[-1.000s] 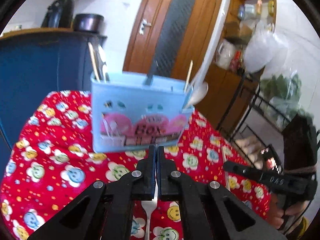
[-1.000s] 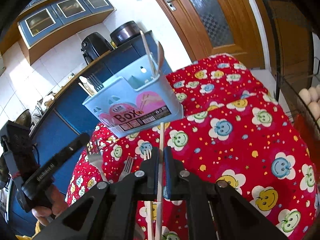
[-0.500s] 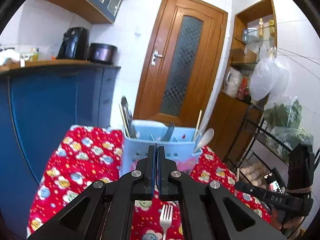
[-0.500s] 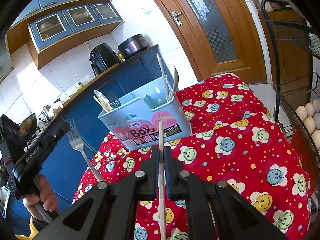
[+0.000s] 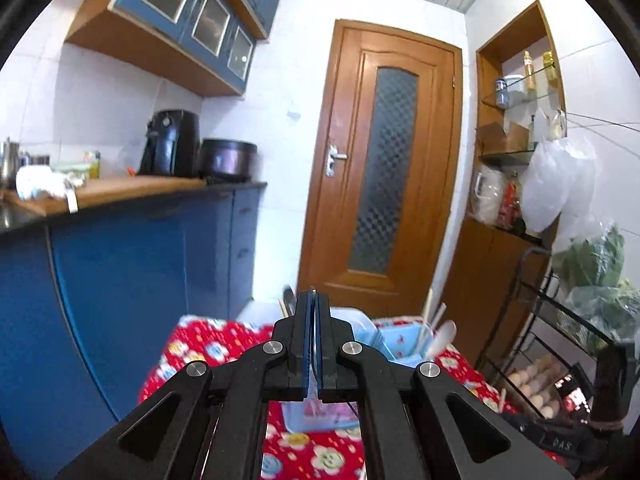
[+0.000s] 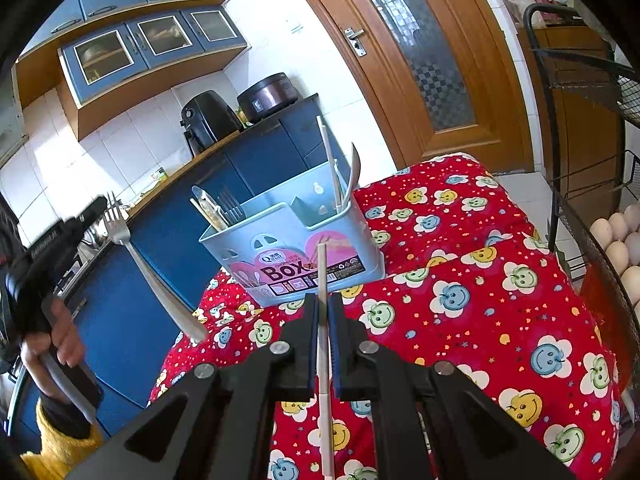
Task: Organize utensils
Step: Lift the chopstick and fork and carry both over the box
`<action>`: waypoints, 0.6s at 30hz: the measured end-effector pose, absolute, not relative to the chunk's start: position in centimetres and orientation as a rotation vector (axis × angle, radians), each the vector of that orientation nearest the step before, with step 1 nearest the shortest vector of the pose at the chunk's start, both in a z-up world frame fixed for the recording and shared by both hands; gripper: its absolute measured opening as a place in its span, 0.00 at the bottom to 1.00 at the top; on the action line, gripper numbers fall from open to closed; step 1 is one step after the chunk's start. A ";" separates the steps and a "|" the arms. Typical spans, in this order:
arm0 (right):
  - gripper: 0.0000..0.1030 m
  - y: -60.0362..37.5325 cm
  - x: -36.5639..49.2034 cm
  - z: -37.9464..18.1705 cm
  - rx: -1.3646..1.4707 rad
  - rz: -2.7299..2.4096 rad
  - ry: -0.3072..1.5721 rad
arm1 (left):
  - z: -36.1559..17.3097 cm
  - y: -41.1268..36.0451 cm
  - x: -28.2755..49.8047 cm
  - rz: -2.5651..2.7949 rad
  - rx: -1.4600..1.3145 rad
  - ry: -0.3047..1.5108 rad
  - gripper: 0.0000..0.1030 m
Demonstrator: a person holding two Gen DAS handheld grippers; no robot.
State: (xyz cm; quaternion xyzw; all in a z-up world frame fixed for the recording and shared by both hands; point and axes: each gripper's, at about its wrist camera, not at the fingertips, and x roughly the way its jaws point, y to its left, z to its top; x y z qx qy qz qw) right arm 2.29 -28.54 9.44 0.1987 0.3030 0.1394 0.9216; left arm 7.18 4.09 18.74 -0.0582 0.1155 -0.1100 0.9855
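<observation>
Right now the right gripper (image 6: 323, 312) has its jaws clamped on a thin white chopstick (image 6: 322, 280), whose tip points up just ahead of the fingertips toward the pale blue plastic utensil box with a pink label (image 6: 296, 252). That box stands directly in front of this gripper on the red flower-patterned tablecloth (image 6: 480, 304), with a fork, chopsticks and a spoon upright in its compartments. Off to its left, the left gripper (image 6: 94, 216), raised above table level, is closed on a silver metal fork (image 6: 140, 264), tines up, handle slanting down toward the cloth.
</observation>
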 end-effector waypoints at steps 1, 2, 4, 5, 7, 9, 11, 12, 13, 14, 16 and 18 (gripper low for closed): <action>0.06 -28.6 2.3 9.4 0.409 0.286 0.623 | 19.2 4.1 7.2 -0.212 -0.112 0.220 0.01; 0.06 -28.6 2.3 9.4 0.410 0.285 0.623 | 19.7 4.2 7.4 -0.203 -0.106 0.208 0.01; 0.06 -28.6 2.3 9.4 0.411 0.287 0.622 | 20.7 4.1 7.8 -0.186 -0.101 0.191 0.01; 0.06 -28.6 2.3 9.4 0.409 0.286 0.623 | 21.2 4.2 8.1 -0.177 -0.100 0.186 0.01; 0.06 -28.7 2.3 9.5 0.408 0.286 0.623 | 21.9 4.2 8.7 -0.159 -0.096 0.174 0.01; 0.06 -28.7 2.3 9.5 0.407 0.285 0.623 | 22.6 4.2 9.3 -0.142 -0.095 0.162 0.01; 0.06 -28.8 2.4 9.5 0.402 0.282 0.622 | 23.2 4.3 9.7 -0.124 -0.094 0.147 0.01; 0.06 -28.9 2.4 9.6 0.400 0.281 0.622 | 23.7 4.4 10.1 -0.107 -0.092 0.133 0.01; 0.06 -29.0 2.5 9.7 0.397 0.278 0.621 | 24.0 4.3 10.3 -0.099 -0.090 0.126 0.01; 0.06 -29.0 2.5 9.8 0.392 0.277 0.620 | 24.5 4.4 10.8 -0.083 -0.085 0.115 0.01; 0.06 -29.1 2.8 10.2 0.379 0.275 0.614 | 25.1 4.3 11.6 -0.060 -0.070 0.104 0.01; 0.06 -29.1 3.1 10.8 0.365 0.272 0.603 | 25.3 4.2 12.5 -0.041 -0.054 0.103 0.01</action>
